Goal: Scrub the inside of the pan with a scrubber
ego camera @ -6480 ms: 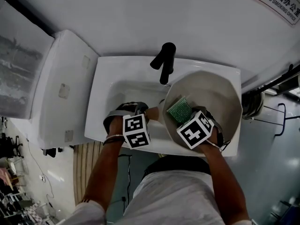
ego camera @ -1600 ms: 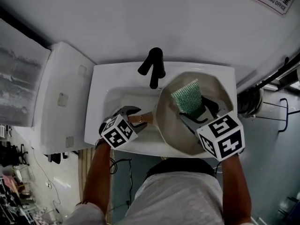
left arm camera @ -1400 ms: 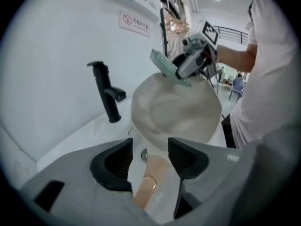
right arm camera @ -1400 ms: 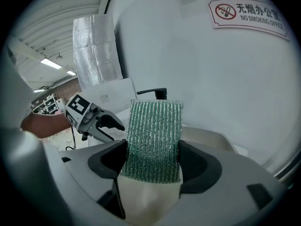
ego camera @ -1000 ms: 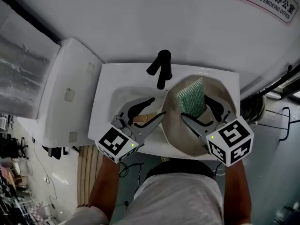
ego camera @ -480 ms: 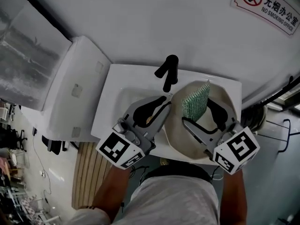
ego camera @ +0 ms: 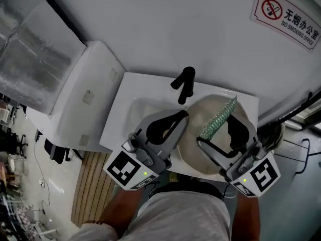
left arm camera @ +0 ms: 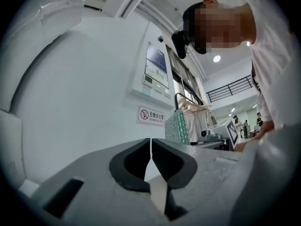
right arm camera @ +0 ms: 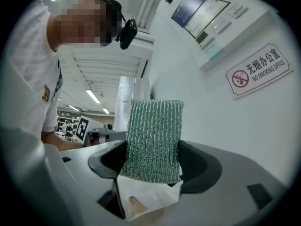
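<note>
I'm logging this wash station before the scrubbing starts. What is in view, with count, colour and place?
sink: 1, white, against the wall
faucet: 1, black, at the sink's back rim
pan: 1, beige, in the sink's right part
scrubber: 1, green, over the pan
no-smoking sign: 1, white and red, on the wall, upper right
boxy unit: 1, white, left of the sink
slatted mat: 1, tan, on the floor, lower left
left hand-held gripper: 1, grey, over the sink; jaws closing to touching, nothing between them
right hand-held gripper: 1, grey, clamped on the scrubber
shirt: pale grey, bottom edge
</note>
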Available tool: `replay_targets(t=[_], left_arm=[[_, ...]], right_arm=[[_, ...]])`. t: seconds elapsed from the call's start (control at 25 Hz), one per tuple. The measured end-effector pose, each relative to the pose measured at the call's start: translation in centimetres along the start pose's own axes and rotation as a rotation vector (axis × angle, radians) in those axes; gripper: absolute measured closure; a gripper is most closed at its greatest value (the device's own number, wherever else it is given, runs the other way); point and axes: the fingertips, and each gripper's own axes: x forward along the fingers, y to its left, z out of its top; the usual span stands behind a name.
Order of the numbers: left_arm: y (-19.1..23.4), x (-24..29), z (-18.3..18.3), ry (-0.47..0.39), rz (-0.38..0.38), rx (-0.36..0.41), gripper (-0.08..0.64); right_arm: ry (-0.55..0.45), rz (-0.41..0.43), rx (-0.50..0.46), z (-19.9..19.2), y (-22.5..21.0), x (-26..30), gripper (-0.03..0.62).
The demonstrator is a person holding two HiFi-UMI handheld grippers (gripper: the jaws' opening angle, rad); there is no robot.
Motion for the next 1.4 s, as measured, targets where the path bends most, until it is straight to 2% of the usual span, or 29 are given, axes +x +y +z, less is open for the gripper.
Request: replay_targets(t=[0.2, 0.6, 1.4], left_arm=[[-1.2, -0.2, 1.7, -0.019, -0.006, 0.025, 0.540], [-2.0, -0.6, 3.0, -0.040, 0.005, 0.062, 0.541], [-2.8, -0.6, 3.0, -0.035, -0.013, 0.064, 0.543]], right_arm=[[-0.096, 0.034, -0.026, 2.1, 1.0, -0.6, 0.253], [-0.167, 0.053, -0.051, 3.9, 1.8, -0.9, 0.253], [-0.144, 0.028, -0.085, 3.8, 2.1, -1.3, 0.253]])
